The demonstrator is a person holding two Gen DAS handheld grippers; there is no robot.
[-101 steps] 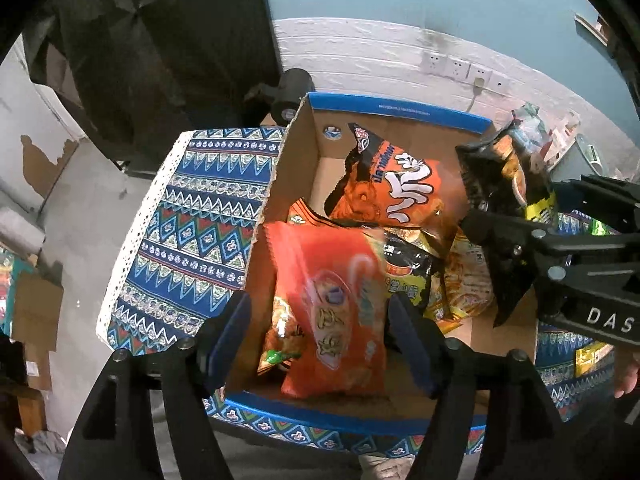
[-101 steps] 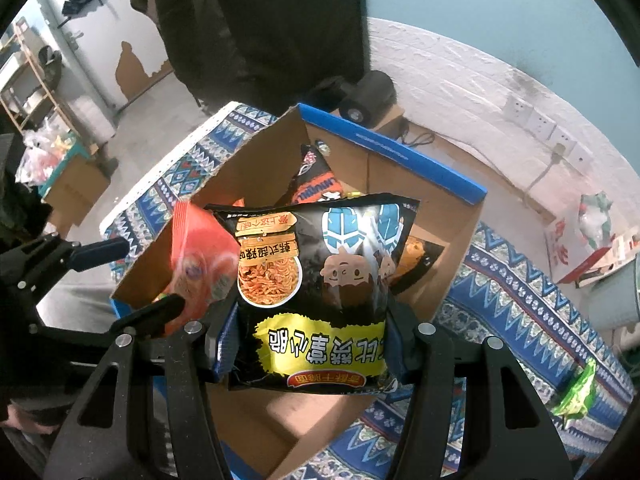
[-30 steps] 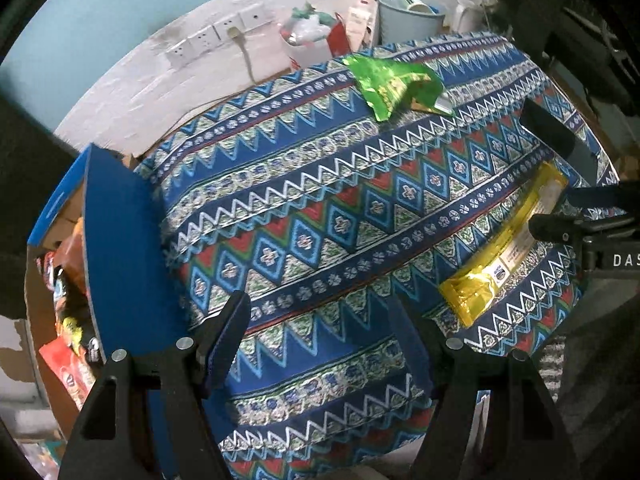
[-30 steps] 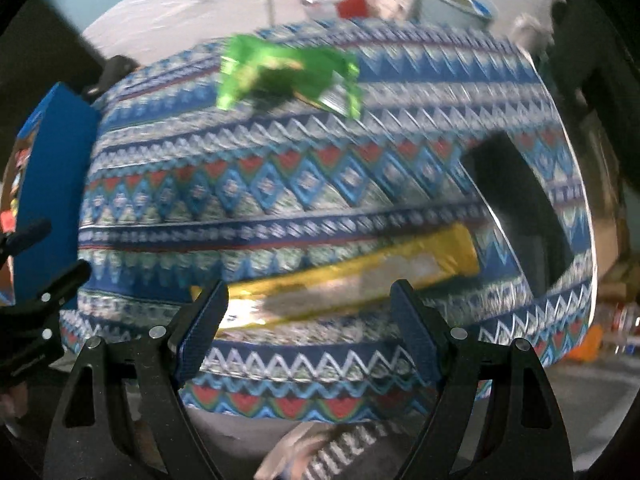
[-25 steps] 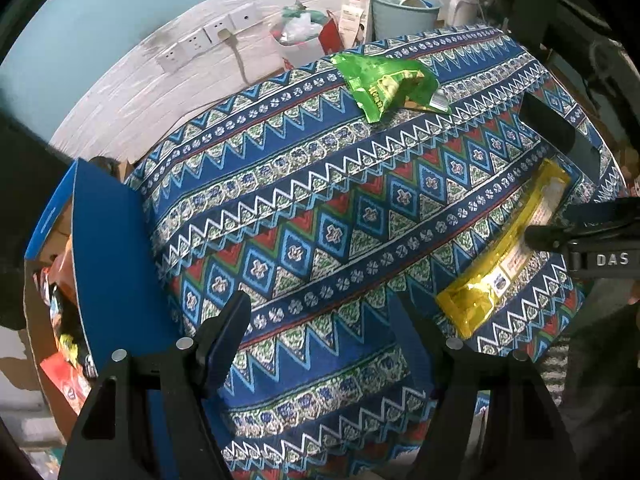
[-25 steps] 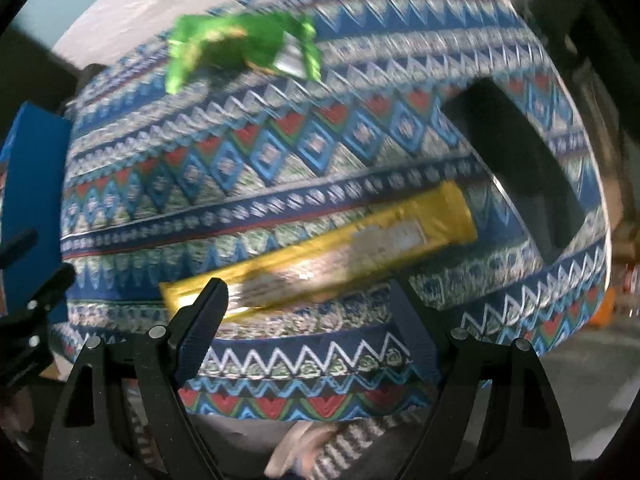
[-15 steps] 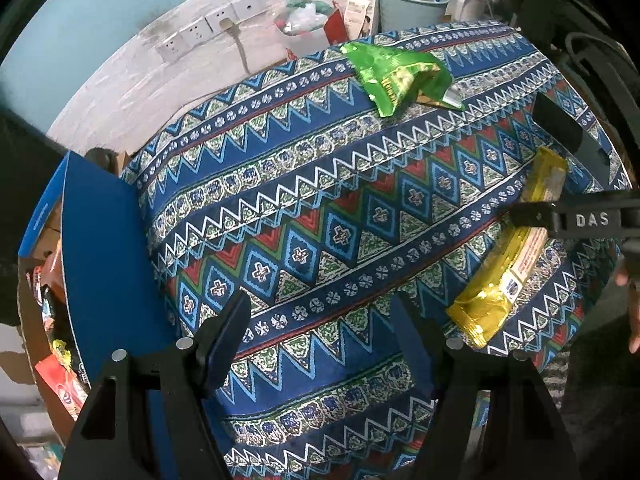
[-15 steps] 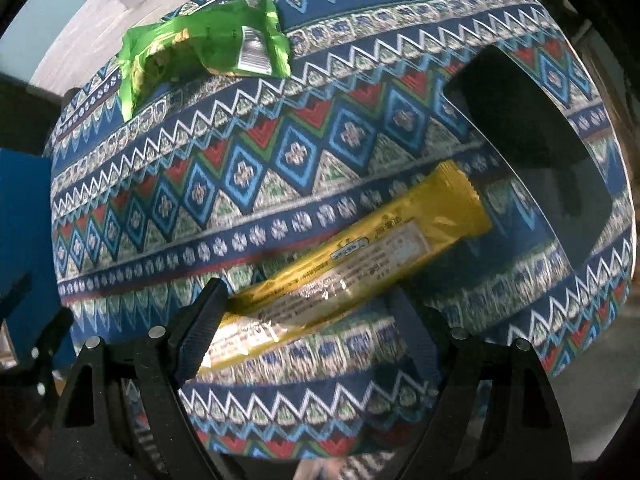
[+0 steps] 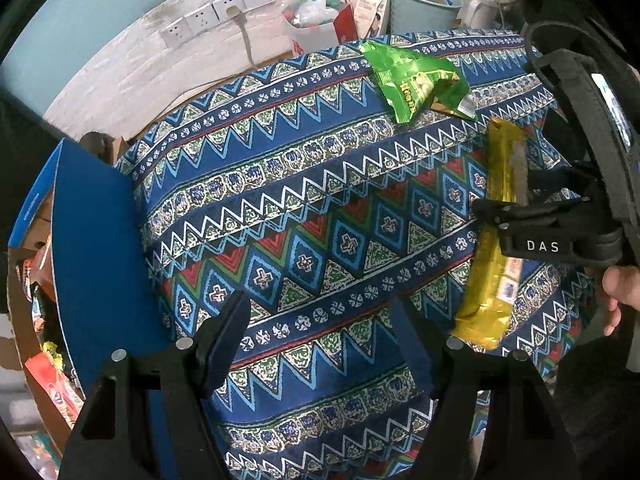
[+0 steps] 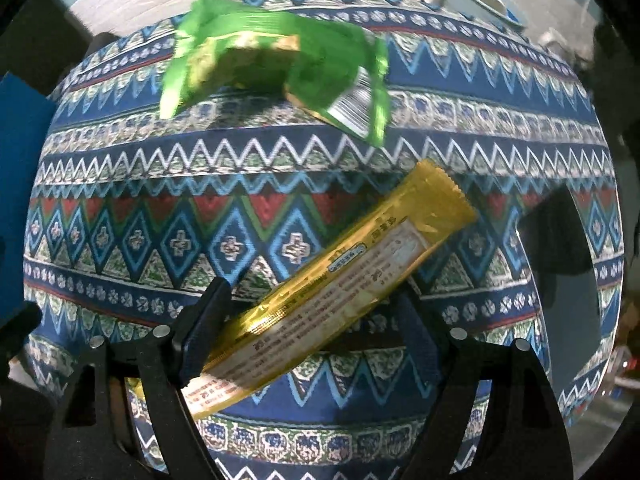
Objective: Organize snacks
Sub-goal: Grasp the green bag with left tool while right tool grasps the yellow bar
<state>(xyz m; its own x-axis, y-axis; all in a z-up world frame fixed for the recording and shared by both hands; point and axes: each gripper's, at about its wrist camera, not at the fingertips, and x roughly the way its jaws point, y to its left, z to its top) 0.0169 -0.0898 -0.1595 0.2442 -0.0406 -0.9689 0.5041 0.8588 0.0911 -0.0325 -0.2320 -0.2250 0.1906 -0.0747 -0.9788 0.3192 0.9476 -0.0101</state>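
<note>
Right gripper [image 10: 308,320] down over yellow snack bar [image 10: 332,284], jaws just been closing, bar between them but pads seemingly not yet pressing. Bar flat on patterned cloth [image 10: 240,208], slanted across the jaws, near green packet [image 10: 272,60]. Better to square up on mid-length before pinching. Left gripper [image 9: 320,332] spread, empty, box [image 9: 92,248] at left.
</note>
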